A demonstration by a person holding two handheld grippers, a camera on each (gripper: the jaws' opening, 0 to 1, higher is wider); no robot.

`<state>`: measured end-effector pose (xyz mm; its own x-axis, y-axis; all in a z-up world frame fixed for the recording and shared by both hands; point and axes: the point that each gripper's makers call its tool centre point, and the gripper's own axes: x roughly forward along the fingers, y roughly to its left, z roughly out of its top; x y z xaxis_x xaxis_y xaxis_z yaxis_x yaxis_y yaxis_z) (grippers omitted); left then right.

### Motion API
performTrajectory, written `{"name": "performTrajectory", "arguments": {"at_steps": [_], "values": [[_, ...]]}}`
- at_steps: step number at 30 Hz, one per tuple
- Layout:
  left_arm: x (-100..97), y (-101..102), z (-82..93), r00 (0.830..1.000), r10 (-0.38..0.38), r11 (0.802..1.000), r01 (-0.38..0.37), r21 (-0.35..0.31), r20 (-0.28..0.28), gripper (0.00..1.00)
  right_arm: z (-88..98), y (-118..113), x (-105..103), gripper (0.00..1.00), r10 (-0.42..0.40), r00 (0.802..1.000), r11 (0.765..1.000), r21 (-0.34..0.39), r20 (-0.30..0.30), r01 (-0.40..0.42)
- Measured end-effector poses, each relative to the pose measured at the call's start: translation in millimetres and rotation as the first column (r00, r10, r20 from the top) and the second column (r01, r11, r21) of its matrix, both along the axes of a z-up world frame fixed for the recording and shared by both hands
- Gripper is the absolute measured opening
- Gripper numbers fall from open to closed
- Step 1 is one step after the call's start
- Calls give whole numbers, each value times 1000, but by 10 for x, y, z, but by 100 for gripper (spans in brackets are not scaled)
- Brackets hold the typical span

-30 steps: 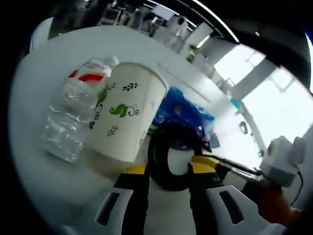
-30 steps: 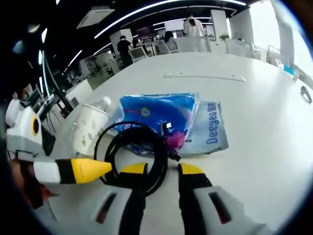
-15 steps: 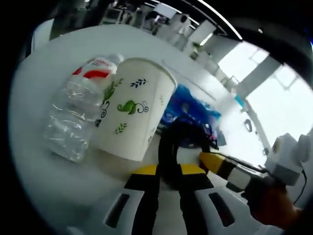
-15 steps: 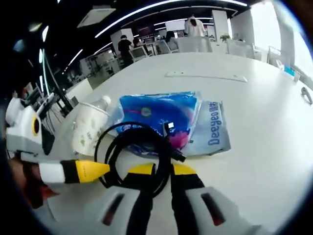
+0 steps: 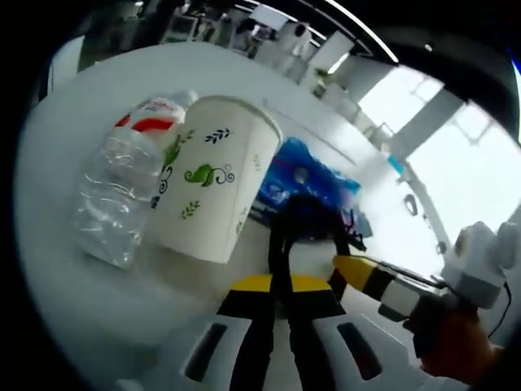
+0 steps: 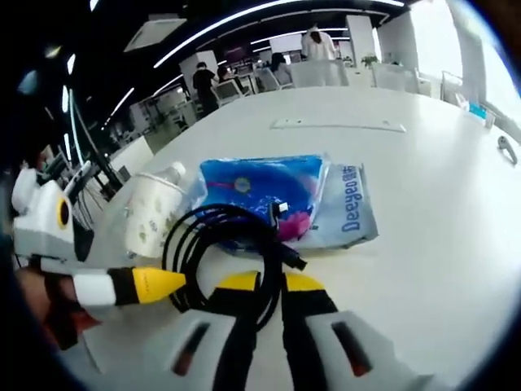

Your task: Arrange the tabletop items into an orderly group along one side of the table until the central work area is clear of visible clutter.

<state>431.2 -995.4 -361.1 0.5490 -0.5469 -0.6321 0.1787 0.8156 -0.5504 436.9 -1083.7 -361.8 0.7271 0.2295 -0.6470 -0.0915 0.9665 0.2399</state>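
both hand-held grippers, left [image 5: 281, 287] and right [image 6: 271, 283], pinch the black cable coil [image 6: 224, 252] on the desk [image 6: 423, 212], beside the cup [image 5: 213, 189]. judged light, floppy; grip bundled loops.

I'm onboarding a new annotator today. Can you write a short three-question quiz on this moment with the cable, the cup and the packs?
1. True or false: both grippers are shut on the black cable.
2. In the left gripper view, what lies directly beside the paper cup: A) water bottle B) keyboard C) plate?
3. Fill in: the cable's plug end lies over the blue ___.

Key: 1 true, left gripper and right gripper both clamp it. 2 A. 3 pack.
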Motion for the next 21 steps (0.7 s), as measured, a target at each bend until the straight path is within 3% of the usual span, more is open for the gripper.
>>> {"name": "performTrajectory", "arguments": {"at_steps": [21], "values": [[-63,-153,166,998,-54,998,54,-19,40,0,148,-158,-122,6,-52,998,999,19,21,51]]}}
